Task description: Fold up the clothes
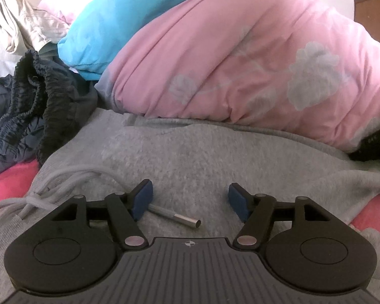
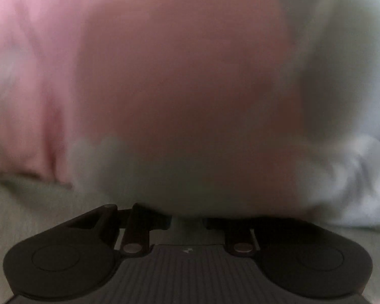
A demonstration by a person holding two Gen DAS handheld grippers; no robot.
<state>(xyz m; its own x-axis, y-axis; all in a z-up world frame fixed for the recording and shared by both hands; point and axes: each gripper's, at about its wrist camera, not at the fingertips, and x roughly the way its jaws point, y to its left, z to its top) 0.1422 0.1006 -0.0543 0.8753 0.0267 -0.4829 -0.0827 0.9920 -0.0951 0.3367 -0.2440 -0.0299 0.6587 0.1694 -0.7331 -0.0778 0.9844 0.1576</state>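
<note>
Stage: early; grey hoodie [image 1: 190, 152] lies spread on the bed, under and ahead of left gripper [image 1: 190, 201], no fold visible.
Left gripper: jaws apart, empty; drawstring tip [image 1: 187, 221] between them.
Right gripper [image 2: 187, 221]: blurred, state indeterminable.
Outstanding: dark shorts [image 1: 25, 106] heaped far left, unfolded.

Right wrist view is motion-blurred throughout: only pink and pale grey-white cloth [image 2: 179, 96] shapes, nothing identifiable. Right gripper [image 2: 187, 221] fingertips are hidden under pale fabric, so the jaw gap can't be read. In the left view, the grey garment [image 1: 190, 157] runs under the pink duvet [image 1: 253, 58] and off the frame. Drawstring [image 1: 63, 177] partly hidden behind the finger [image 1: 141, 198]. Dark item [image 1: 372, 144] at right is cut off, unidentifiable.
</note>
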